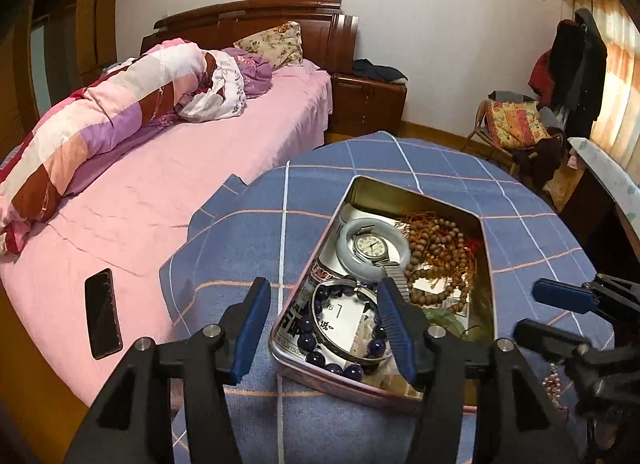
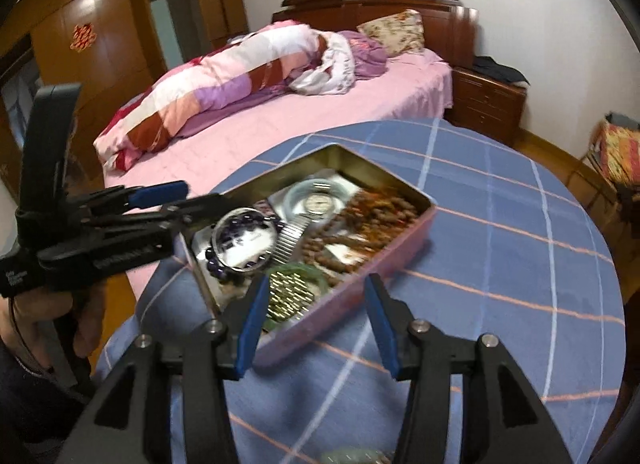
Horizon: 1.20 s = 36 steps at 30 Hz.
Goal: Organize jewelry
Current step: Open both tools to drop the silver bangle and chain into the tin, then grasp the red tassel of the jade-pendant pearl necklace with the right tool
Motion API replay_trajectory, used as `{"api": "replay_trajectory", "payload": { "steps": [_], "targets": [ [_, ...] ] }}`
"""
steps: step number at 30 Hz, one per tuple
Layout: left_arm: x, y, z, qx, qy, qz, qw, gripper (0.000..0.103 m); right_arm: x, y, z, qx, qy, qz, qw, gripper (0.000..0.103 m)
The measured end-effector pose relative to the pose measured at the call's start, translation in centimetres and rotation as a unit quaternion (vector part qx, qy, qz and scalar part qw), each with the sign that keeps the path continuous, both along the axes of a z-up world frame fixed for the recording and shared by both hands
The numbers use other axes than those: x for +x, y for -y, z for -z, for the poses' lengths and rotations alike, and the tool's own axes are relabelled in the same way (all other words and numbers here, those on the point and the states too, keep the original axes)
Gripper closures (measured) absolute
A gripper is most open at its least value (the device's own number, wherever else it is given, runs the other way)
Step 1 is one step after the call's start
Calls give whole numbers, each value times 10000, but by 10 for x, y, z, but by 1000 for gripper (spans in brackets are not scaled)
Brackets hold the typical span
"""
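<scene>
An open metal tin (image 1: 416, 195) stands on the round table's blue checked cloth (image 1: 360, 159). It holds a wristwatch (image 1: 370, 246) lying on a pale jade bangle (image 1: 346, 254), brown wooden beads (image 1: 440, 252), a purple bead bracelet (image 1: 320, 358) and a silver bangle (image 1: 354, 352). My left gripper (image 1: 324, 328) is open over the tin's near left corner, one finger outside the wall, nothing pressed. My right gripper (image 2: 316, 324) is open, straddling the tin's (image 2: 400, 240) near wall above a green bangle (image 2: 320, 278). A pearl strand (image 1: 554, 384) lies on the cloth beneath the right gripper (image 1: 548, 316).
A pink bed (image 1: 180, 183) with a rolled quilt (image 1: 100, 119) stands behind the table; a dark phone (image 1: 103, 314) lies on it. A nightstand (image 1: 368, 99) and a chair (image 1: 516, 127) with cushions stand beyond. A person's hand (image 2: 24, 316) holds the left gripper (image 2: 180, 199).
</scene>
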<state>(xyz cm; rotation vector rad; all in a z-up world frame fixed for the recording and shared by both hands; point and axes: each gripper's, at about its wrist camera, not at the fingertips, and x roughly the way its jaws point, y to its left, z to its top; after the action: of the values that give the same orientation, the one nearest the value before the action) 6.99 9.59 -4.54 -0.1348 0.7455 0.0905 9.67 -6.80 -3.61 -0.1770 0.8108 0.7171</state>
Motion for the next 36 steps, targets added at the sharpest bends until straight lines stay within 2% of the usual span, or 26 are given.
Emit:
{"api": "replay_trajectory", "payload": {
  "steps": [8,13,16,23,26,27,28,31,36],
  "targets": [
    [-14,23,0,136,59,35,9999,46,-10,53,7,-110,-30,591,9982,50],
    [-24,46,-1,287,102,193,9993,46,-26,83,18,-115,-235,813,9963,52],
    [-28,58,-1,351,100,293,9989,46,-41,94,23,-60,-348,751,9966,56],
    [-29,78,9,453,-78,525,9976,46,-71,96,41,-144,-661,334,9971,59],
    [-31,84,11,483,-109,571,9971,46,-75,88,51,-214,-750,177,9968,67],
    [-31,85,11,491,-121,601,9969,46,-74,85,54,-237,-748,130,9968,75],
    [-32,87,12,500,-119,608,9968,46,-75,84,56,-242,-694,118,9972,89],
    [-33,90,12,465,-121,650,9967,46,-75,83,55,-300,-453,204,9983,95],
    [-30,106,12,451,-141,871,9951,46,-56,97,47,-500,-73,808,9954,96]
  ]
}}
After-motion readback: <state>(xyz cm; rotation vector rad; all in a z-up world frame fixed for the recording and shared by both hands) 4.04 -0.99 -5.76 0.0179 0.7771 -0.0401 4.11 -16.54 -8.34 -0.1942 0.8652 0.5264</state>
